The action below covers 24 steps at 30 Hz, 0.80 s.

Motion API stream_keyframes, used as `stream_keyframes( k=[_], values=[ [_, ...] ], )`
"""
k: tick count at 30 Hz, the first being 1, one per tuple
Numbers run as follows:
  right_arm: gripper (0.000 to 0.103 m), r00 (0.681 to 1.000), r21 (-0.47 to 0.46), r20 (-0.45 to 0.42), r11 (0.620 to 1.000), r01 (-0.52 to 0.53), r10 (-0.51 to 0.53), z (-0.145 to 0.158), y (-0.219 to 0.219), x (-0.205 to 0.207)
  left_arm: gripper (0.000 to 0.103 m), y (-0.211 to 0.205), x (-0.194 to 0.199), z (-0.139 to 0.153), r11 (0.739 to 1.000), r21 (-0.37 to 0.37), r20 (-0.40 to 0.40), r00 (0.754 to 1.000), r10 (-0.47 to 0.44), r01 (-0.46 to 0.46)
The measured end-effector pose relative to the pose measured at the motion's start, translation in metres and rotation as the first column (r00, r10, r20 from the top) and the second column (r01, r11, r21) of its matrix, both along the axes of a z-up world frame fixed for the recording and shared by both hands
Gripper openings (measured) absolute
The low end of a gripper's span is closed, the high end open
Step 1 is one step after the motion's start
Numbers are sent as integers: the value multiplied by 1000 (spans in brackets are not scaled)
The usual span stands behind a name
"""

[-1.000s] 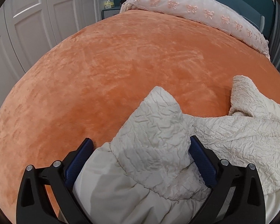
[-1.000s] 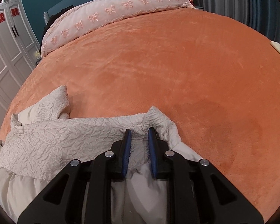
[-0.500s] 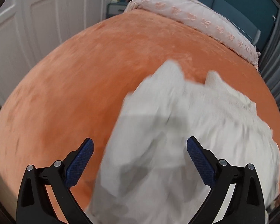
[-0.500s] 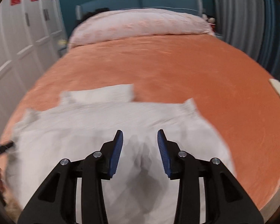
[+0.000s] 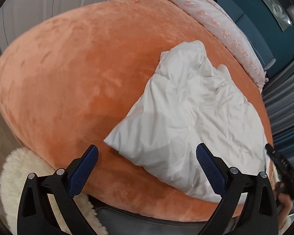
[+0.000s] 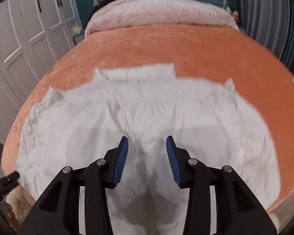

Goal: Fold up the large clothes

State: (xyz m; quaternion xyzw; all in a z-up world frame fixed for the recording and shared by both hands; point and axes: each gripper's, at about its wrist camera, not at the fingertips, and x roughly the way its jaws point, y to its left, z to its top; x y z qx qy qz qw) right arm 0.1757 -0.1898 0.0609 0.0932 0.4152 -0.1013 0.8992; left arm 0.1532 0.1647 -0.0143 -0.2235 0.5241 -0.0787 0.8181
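garment: a large white padded garment [image 5: 188, 115] lies spread on the orange bed cover [image 5: 84, 64], lining side up, near the foot edge of the bed (blurred in the right wrist view)
left gripper [image 5: 147, 168]: jaws wide apart, holding nothing, above the garment's near corner
right gripper [image 6: 147, 156]: jaws apart, empty, over the middle of the garment [image 6: 147, 113]
bed head: pink embroidered quilt [image 6: 162, 13] along the far end
side: white wardrobe doors [image 6: 23, 35] beside the bed
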Motion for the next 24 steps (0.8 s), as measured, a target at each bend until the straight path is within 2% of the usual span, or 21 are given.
stream_keyframes(
  k=[4,7,11,14,20,21,22,24],
  values=[
    [39,1000,1,11,1000,-4,4,15,4,22,98,-6,8,-10,997,-82,-15,1000,10,-11],
    [38,1000,10,-5,1000,-3,4,12,10,42,98,-12,13,-16,994,-102,-21,999,28,-30],
    [34,999,41,-54,999,10,-7,-8,15,67,97,-16,17,-15,989,-145,-4,999,35,-36],
    [32,995,70,-98,997,43,-36,-29,12,81,90,-19,20,-12,983,-182,7,1000,27,-25],
    [32,991,43,-127,998,40,-34,-54,12,94,60,-29,25,11,975,-217,90,996,-21,40],
    [32,991,39,-129,999,38,-33,-56,13,97,50,-30,25,16,975,-217,106,994,-33,55],
    [32,991,37,-130,999,37,-32,-60,13,99,34,-34,26,24,972,-221,129,990,-51,79],
    [32,991,34,-130,999,35,-30,-65,11,102,15,-42,29,38,969,-216,163,983,-87,122]
  ],
)
